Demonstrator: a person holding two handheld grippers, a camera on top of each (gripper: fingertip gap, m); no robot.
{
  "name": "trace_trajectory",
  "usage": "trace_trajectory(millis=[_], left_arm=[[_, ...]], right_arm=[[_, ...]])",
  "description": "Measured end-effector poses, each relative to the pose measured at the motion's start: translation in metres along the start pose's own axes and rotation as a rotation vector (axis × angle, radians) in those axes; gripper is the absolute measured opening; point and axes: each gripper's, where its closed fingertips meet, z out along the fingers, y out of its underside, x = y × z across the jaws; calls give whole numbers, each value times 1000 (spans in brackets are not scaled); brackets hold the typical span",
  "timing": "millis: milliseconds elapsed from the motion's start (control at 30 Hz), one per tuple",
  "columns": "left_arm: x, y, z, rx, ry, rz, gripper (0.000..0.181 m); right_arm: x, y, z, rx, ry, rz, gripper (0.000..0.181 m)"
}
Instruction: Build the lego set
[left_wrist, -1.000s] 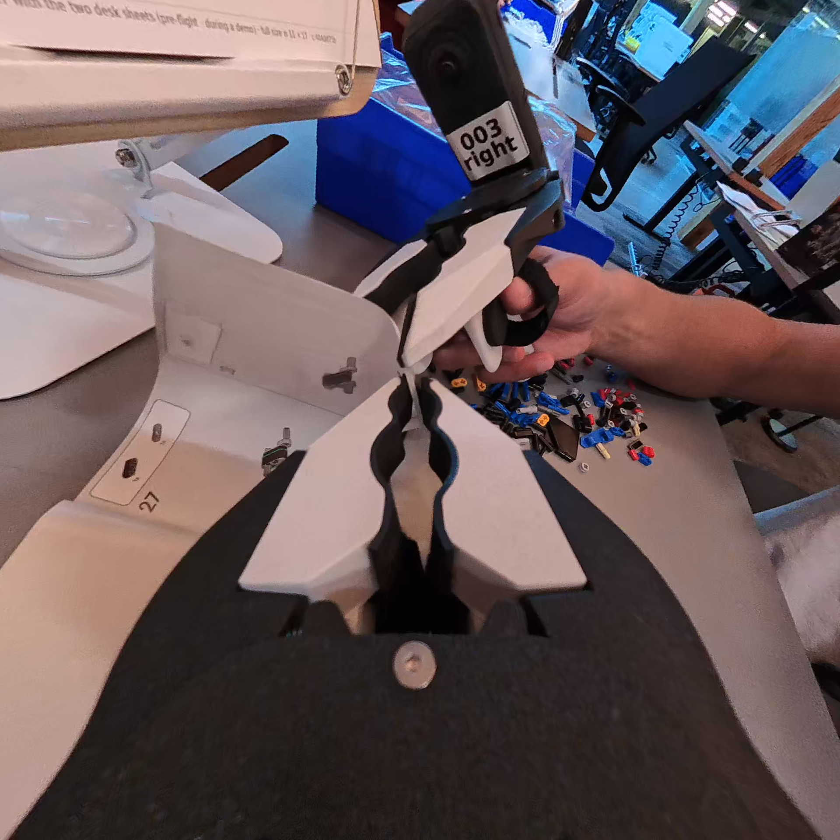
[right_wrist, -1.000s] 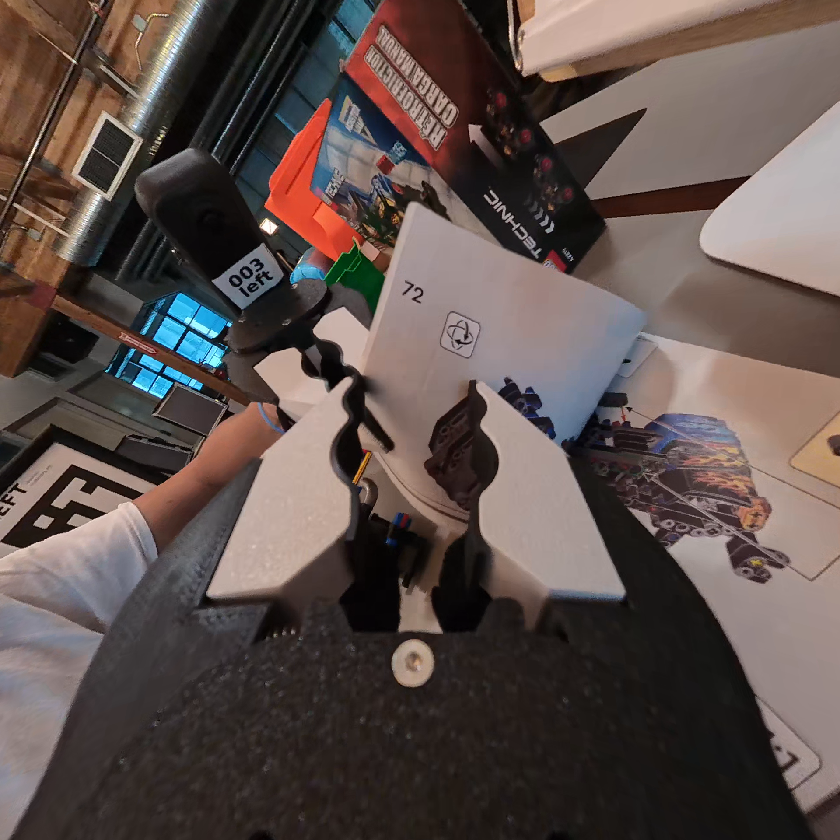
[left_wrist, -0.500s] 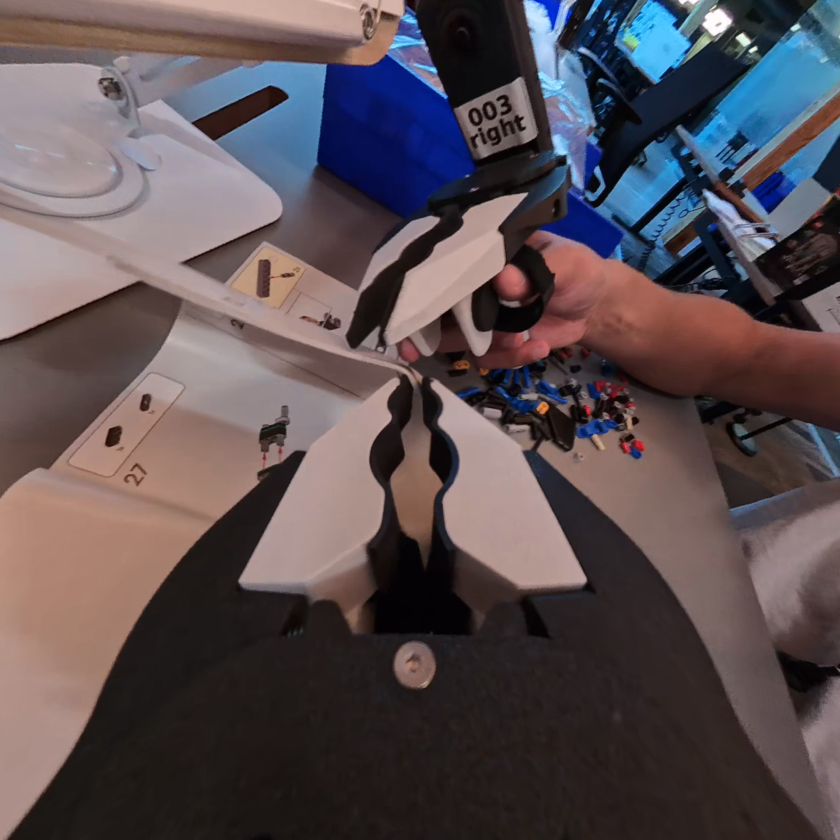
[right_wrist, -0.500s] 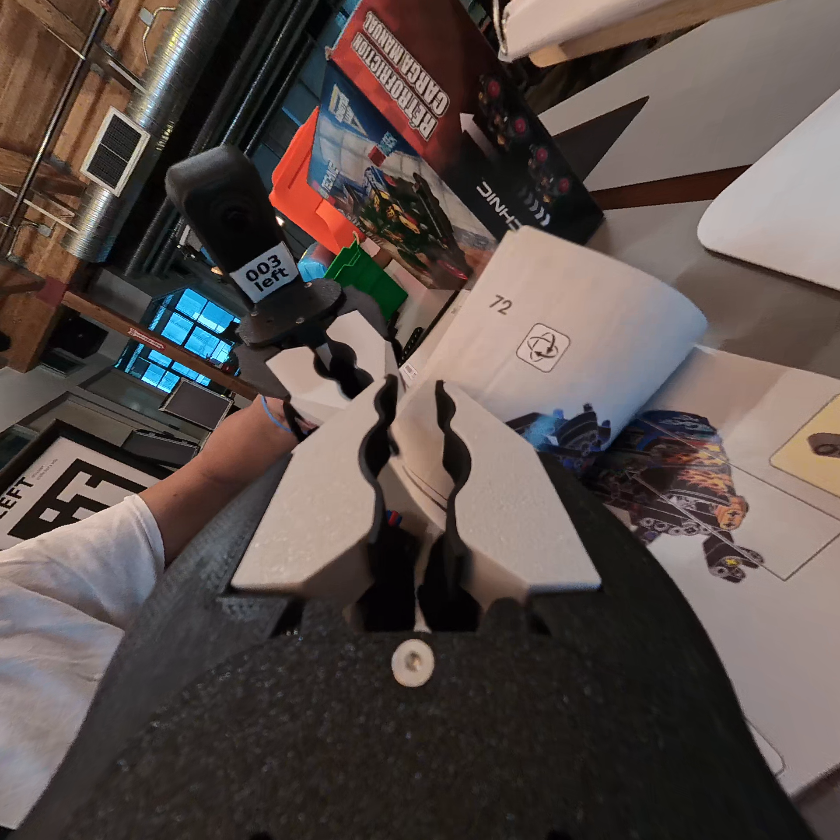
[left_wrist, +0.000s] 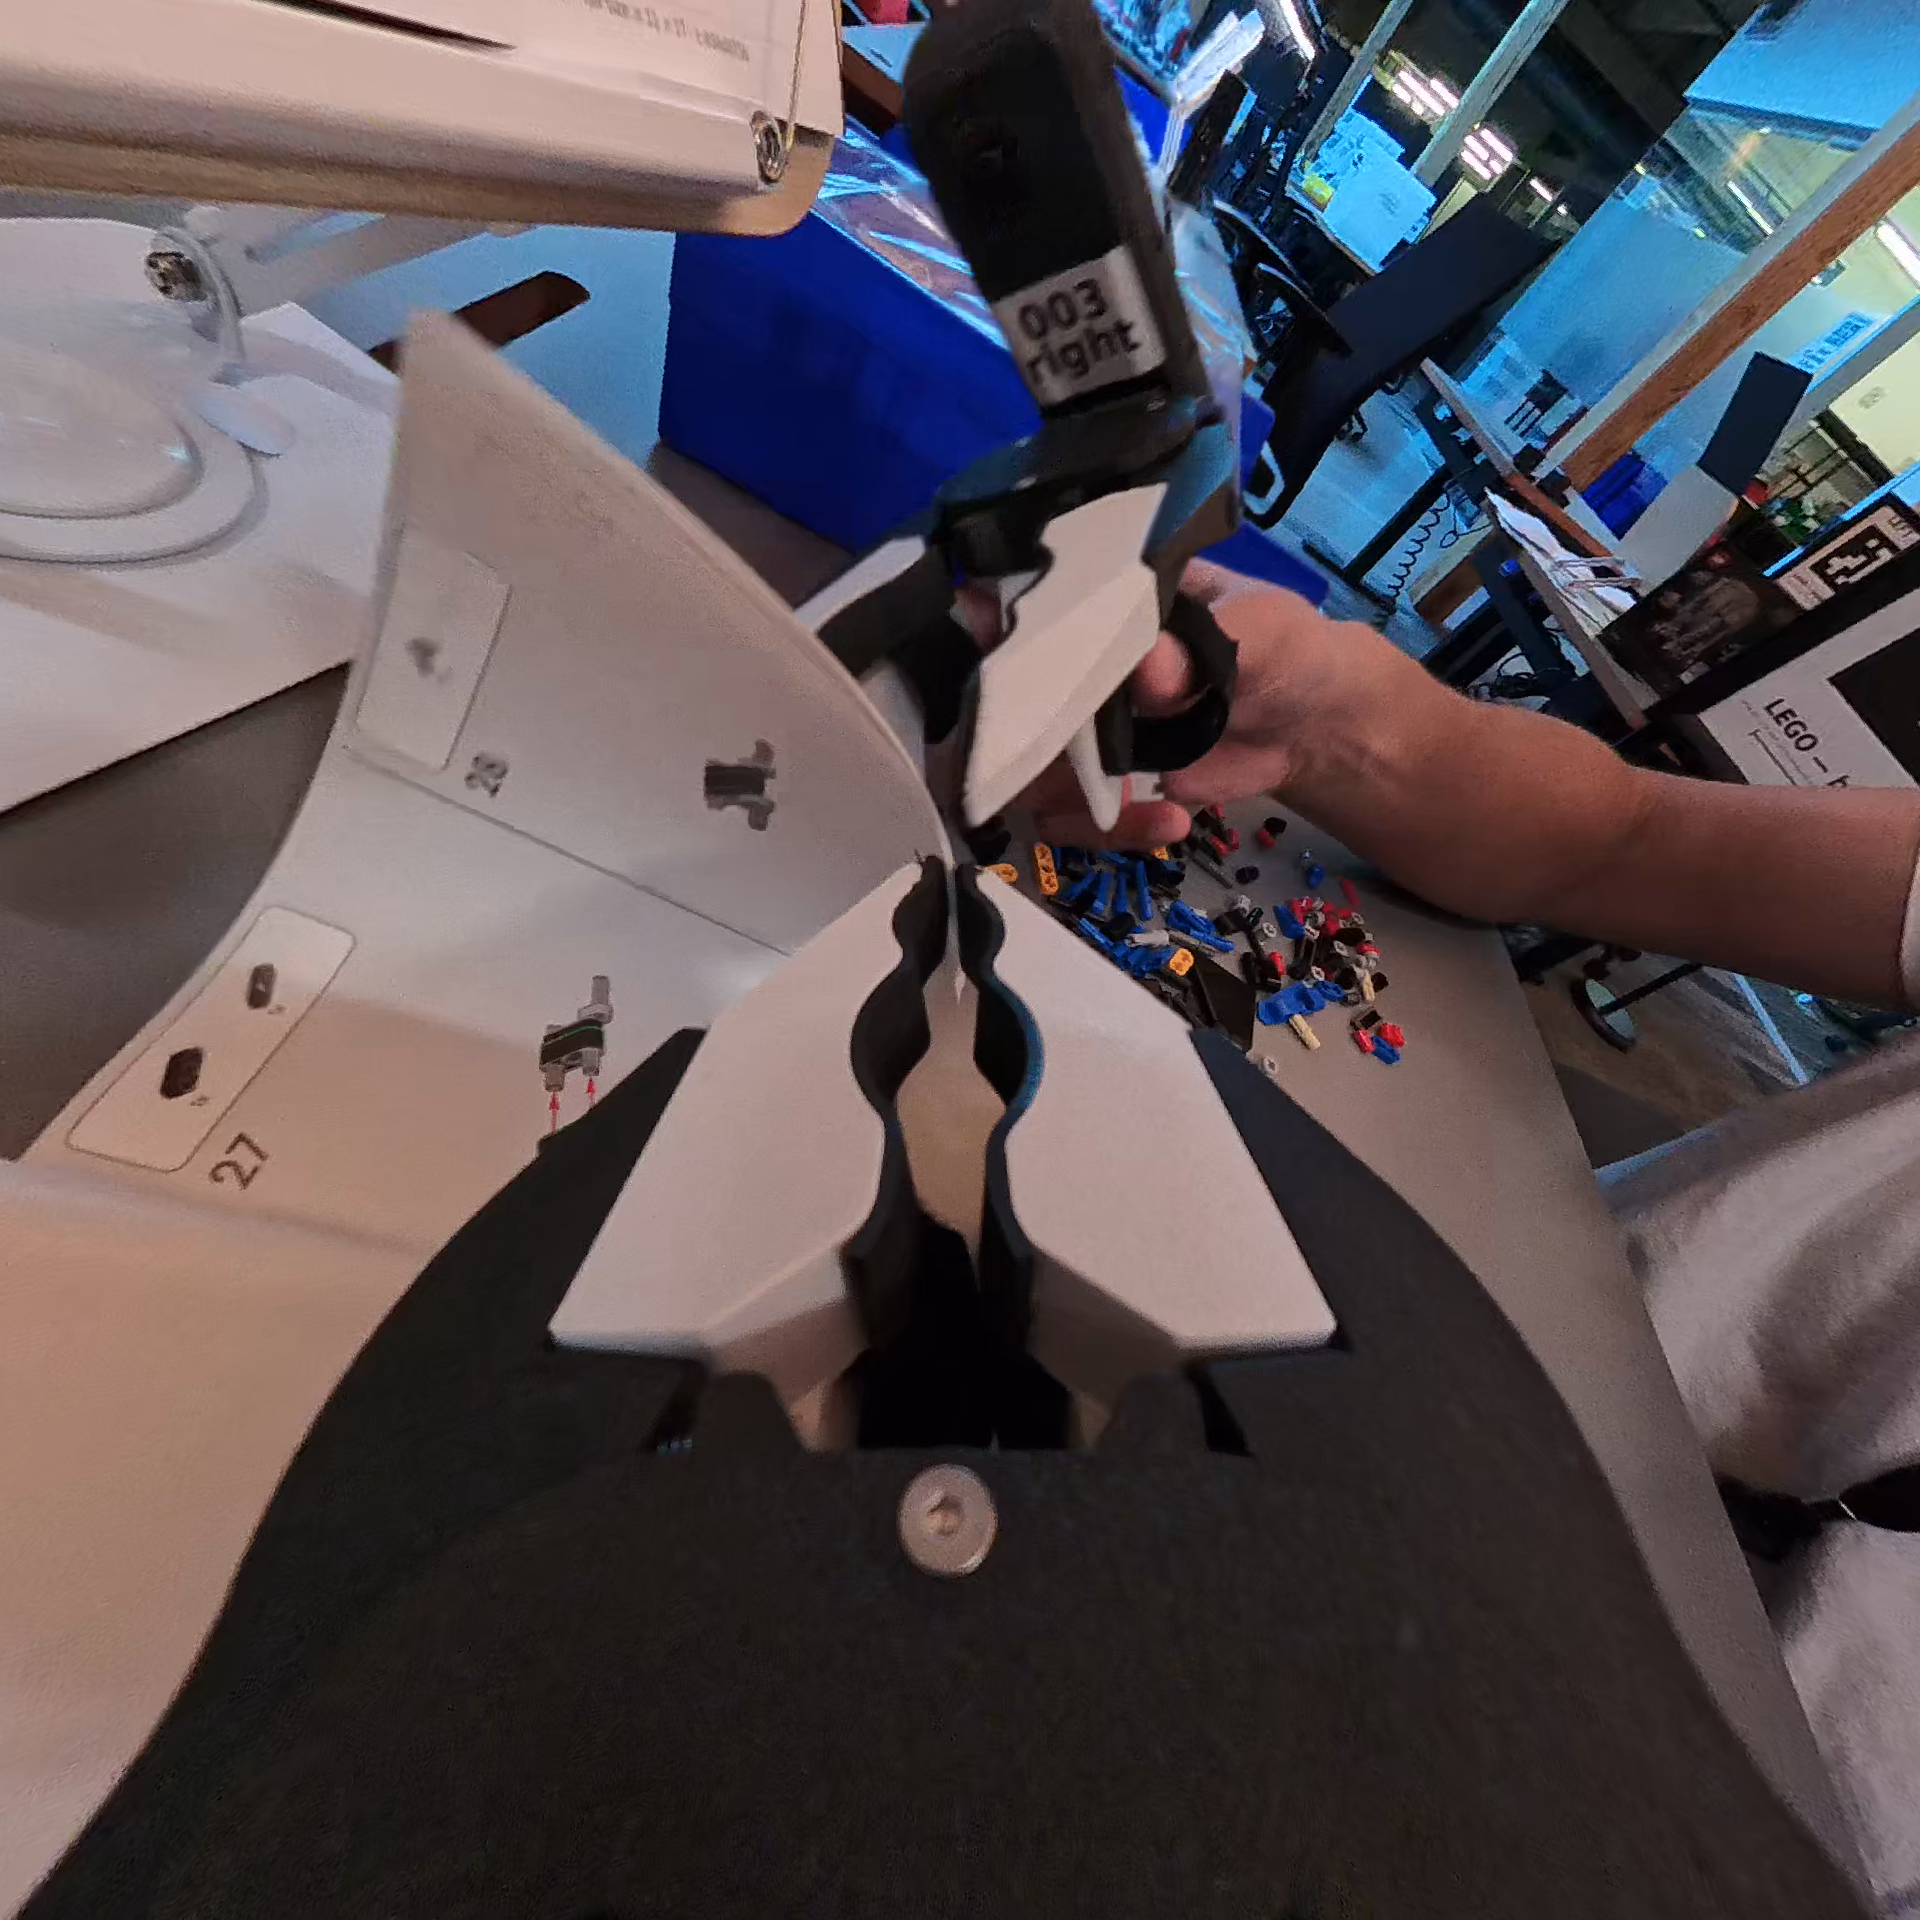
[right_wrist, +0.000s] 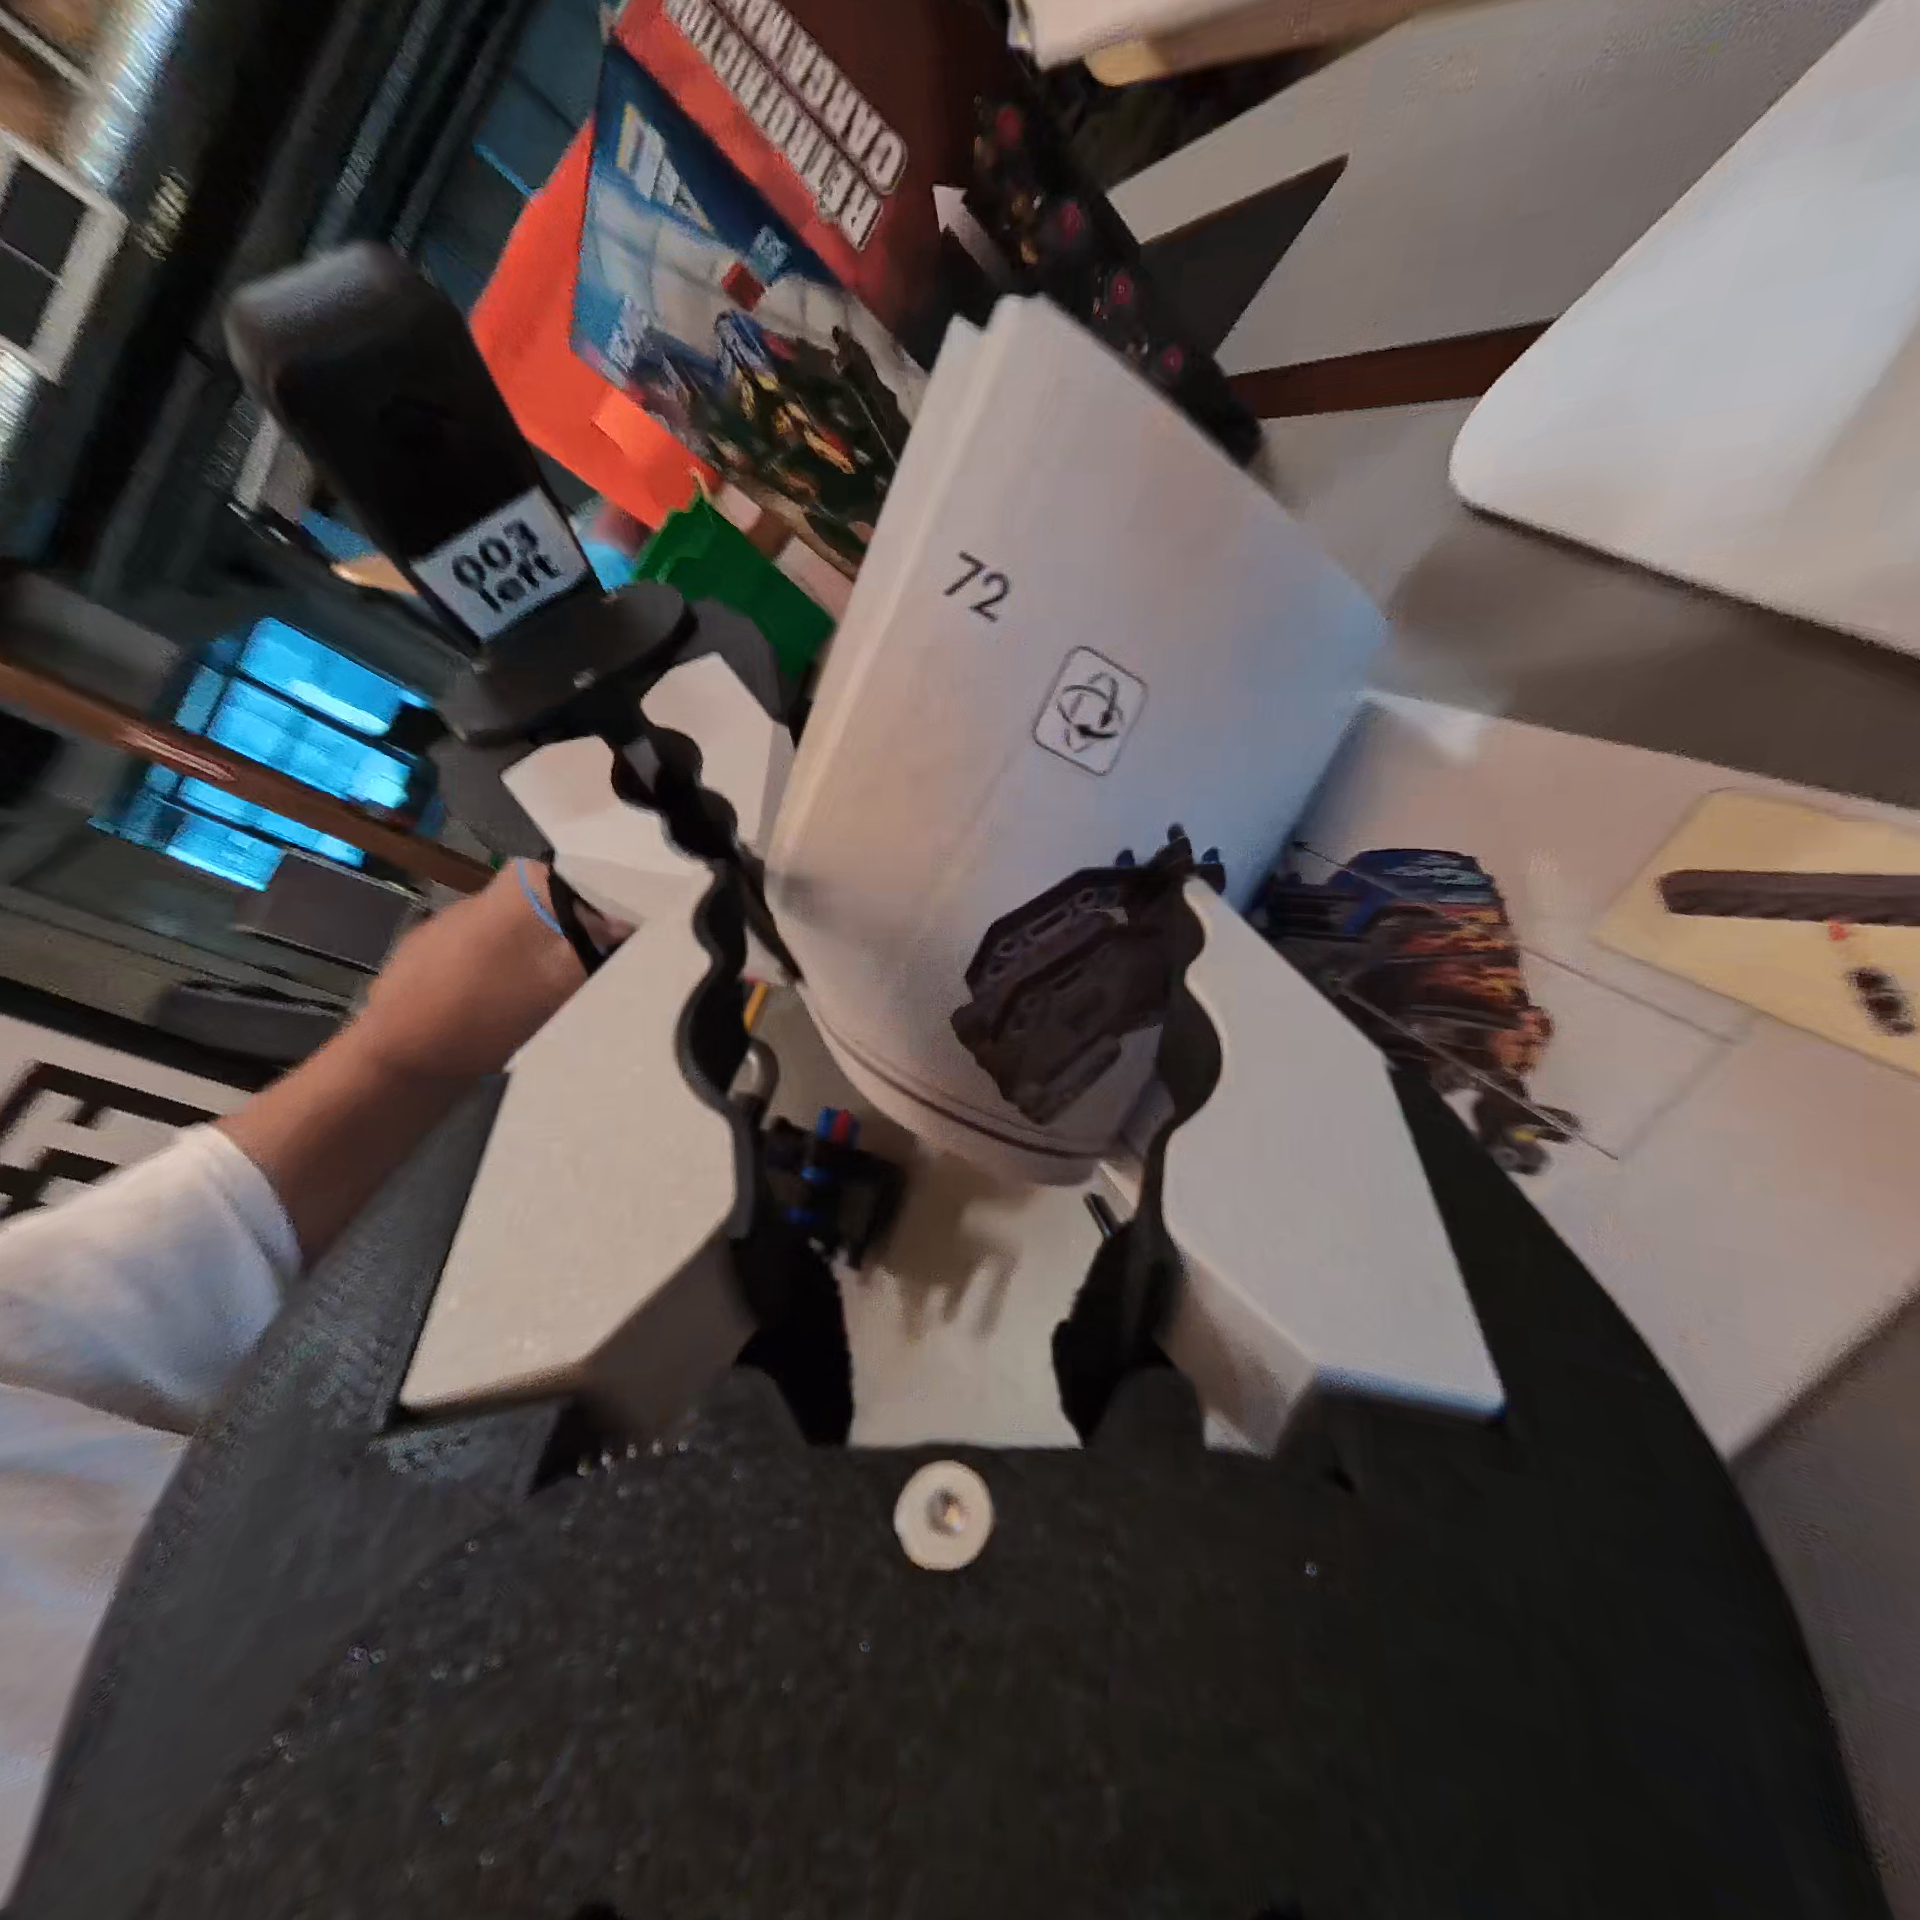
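1. Page (left_wrist: 644, 665) of the instruction booklet curls upright, its edge pinched in the closed left claw (left_wrist: 948, 883).
2. Right claw (right_wrist: 951, 935) gapes open around that page.
3. Lego pieces (left_wrist: 1226, 935) lie scattered on the worktop (left_wrist: 1455, 1122), beside the booklet.

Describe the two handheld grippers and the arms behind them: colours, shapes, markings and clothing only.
Both match. The left gripper and right gripper each have two white angular fingers lined with wavy black pads on a wide, grainy black body with one silver screw. Seen from the other side, each carries a black rounded camera housing with a white label. The left arm wears a white sleeve and a thin blue wristband.
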Motion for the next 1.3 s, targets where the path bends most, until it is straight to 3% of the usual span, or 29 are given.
trace_trajectory(millis=[233, 500, 900, 967, 1067, 1200, 1300], left_arm=[[2, -2, 1, 7, 12, -60, 0], [-2, 2, 1, 16, 56, -142, 0], [-14, 8, -15, -19, -60, -101, 0], [-20, 13, -28, -37, -108, -109, 0], [-28, 25, -64, -77, -226, -85, 0], [-38, 47, -128, -137, -428, -52, 0], [-46, 64, -164, -175, -531, -88, 0]], right_arm=[[-8, -3, 5, 35, -116, 50, 54], [0, 1, 4, 9, -74, 20, 54], [16, 5, 0, -21, 23, -22, 53], [30, 10, -5, -64, 139, -72, 52], [56, 13, -24, -166, 461, -240, 56], [39, -16, -46, -166, 746, -582, 60], [7, -16, -27, -175, 717, -740, 47]])
